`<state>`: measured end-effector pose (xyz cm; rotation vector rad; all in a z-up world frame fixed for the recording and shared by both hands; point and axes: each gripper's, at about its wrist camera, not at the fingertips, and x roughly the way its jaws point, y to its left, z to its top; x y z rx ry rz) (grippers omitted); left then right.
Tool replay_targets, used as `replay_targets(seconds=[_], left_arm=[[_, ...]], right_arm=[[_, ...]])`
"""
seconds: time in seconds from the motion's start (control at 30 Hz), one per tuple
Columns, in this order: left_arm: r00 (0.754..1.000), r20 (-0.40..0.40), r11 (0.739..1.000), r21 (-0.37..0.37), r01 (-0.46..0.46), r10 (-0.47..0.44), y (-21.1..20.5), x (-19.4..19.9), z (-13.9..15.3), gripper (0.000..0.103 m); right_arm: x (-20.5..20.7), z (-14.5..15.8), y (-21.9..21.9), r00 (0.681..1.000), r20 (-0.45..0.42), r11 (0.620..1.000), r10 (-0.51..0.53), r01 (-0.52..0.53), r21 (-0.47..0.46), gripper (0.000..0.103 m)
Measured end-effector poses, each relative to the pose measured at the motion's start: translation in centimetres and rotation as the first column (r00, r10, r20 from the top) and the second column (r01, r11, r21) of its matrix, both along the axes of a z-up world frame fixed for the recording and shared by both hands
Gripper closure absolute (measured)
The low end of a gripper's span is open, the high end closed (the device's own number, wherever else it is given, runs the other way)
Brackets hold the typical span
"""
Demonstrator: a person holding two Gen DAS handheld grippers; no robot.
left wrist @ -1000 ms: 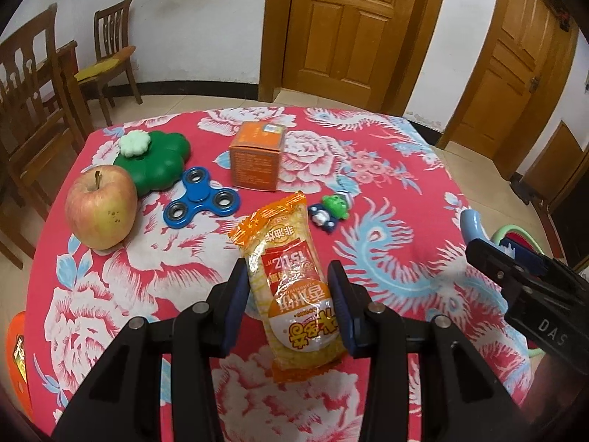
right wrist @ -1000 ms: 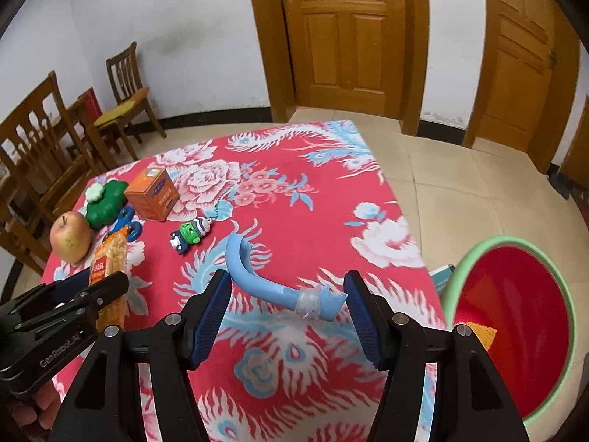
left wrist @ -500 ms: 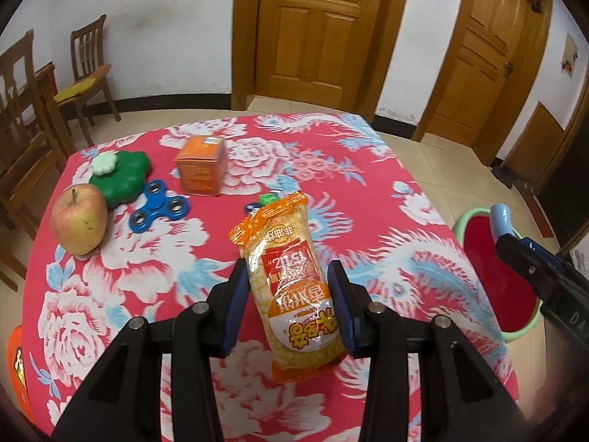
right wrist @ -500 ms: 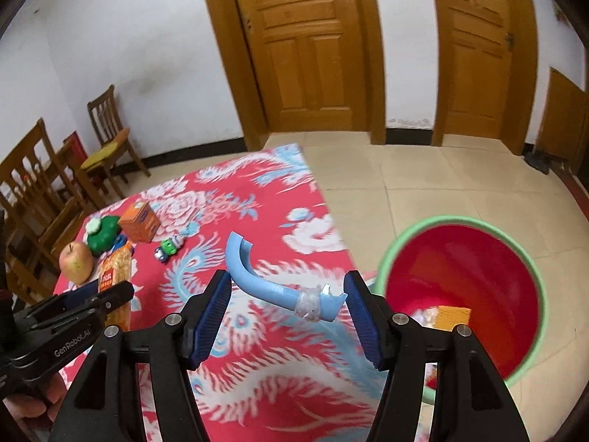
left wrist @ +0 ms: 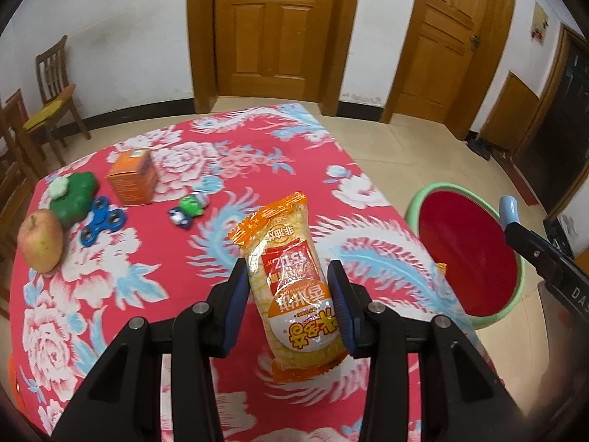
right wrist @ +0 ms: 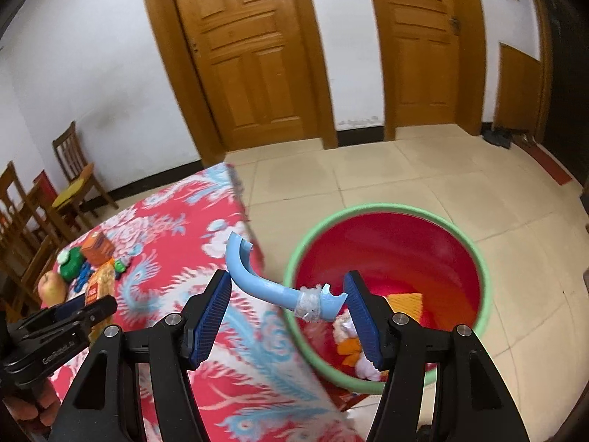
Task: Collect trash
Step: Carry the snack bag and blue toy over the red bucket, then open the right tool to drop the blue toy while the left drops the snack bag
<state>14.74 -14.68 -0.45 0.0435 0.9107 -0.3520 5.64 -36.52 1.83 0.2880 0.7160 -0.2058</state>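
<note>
Left gripper [left wrist: 291, 302]: clamps snack packet [left wrist: 292, 283]. Right gripper [right wrist: 291, 302]: clamps blue hook [right wrist: 272, 283]. Both carried from worktop [left wrist: 184, 287] toward bin [right wrist: 390, 254]; drop pending.

From my left wrist view, the snack packet [left wrist: 292, 287] hides the tablecloth [left wrist: 154, 272] behind it, and its small print is too fine for me to read. The basin [left wrist: 519, 280] is partly covered on its right by the other gripper, whose lettering runs off the frame edge. In my right wrist view, the scraps [right wrist: 353, 346] inside the basin sit half behind a blue pad; I can't tell what they are. The far toys [right wrist: 79, 261] blur together.
</note>
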Motion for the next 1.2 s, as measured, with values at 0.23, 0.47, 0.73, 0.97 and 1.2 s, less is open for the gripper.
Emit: replay_targets(seconds=[0.23, 0.47, 0.73, 0.97, 1.2], left_arm=[[0.998, -0.015, 0.998, 0.008, 0.068, -0.068, -3.4, -0.2, -0.3, 0.059], [0.991, -0.014, 0.991, 0.027, 0.133, -0.132, -7.1, 0.0, -0.4, 0.059], [0.979, -0.036, 0.979, 0.048, 0.2, -0.199, -10.8, 0.5, -1.5, 0.059], [0.97, -0.051, 0.969, 0.056, 0.239, -0.236, -13.4, 1.2, -2.3, 0.059], [0.964, -0.063, 0.963, 0.061, 0.263, -0.259, -15.3, 1.9, -3.1, 0.059]], right_arm=[[-0.7, -1.2, -2.7, 0.998, -0.024, 0.999, -0.05, 0.051, 0.017, 0.038], [-0.8, -2.6, -5.3, 0.994, -0.055, 0.994, -0.092, 0.094, 0.05, 0.038], [-0.6, -4.2, -8.0, 0.987, -0.09, 0.987, -0.13, 0.138, 0.083, 0.037], [-0.3, -4.6, -9.3, 0.985, -0.091, 0.984, -0.147, 0.155, 0.092, 0.037], [-0.2, -5.2, -10.5, 0.983, -0.094, 0.979, -0.157, 0.167, 0.113, 0.028]])
